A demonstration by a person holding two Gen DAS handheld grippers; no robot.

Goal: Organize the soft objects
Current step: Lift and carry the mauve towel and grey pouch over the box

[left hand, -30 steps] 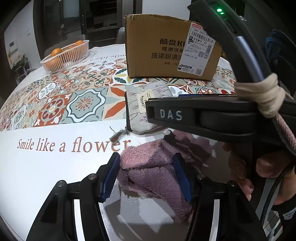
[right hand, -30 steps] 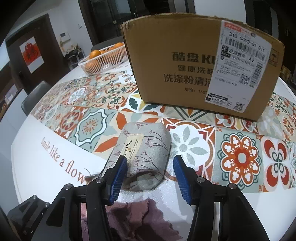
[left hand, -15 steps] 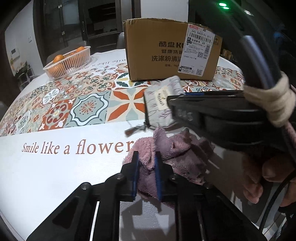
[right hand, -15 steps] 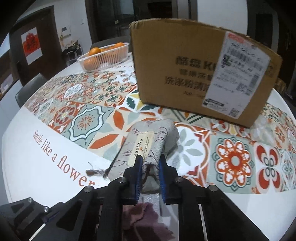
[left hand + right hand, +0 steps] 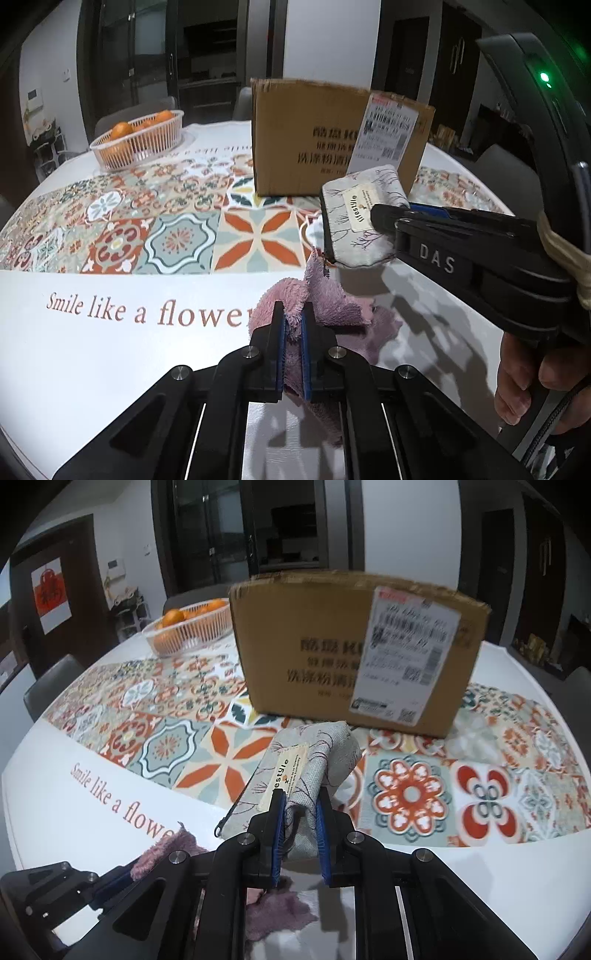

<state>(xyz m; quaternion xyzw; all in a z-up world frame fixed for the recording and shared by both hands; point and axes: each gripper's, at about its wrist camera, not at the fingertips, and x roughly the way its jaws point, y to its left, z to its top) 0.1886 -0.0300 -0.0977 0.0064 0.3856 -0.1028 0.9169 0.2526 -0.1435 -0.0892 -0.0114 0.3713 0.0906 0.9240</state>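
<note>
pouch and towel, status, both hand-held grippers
Left hand-held gripper shut on pink towel. Right hand-held gripper shut on pouch, lifted off the table. Cardboard box ahead, nothing between.

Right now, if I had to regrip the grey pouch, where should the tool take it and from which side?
Take the pouch at its near short end, coming in low from the front, as the right tool does now. The soft body pinches flat there, the zipper runs along the left edge, and the box blocks the far side.
</note>
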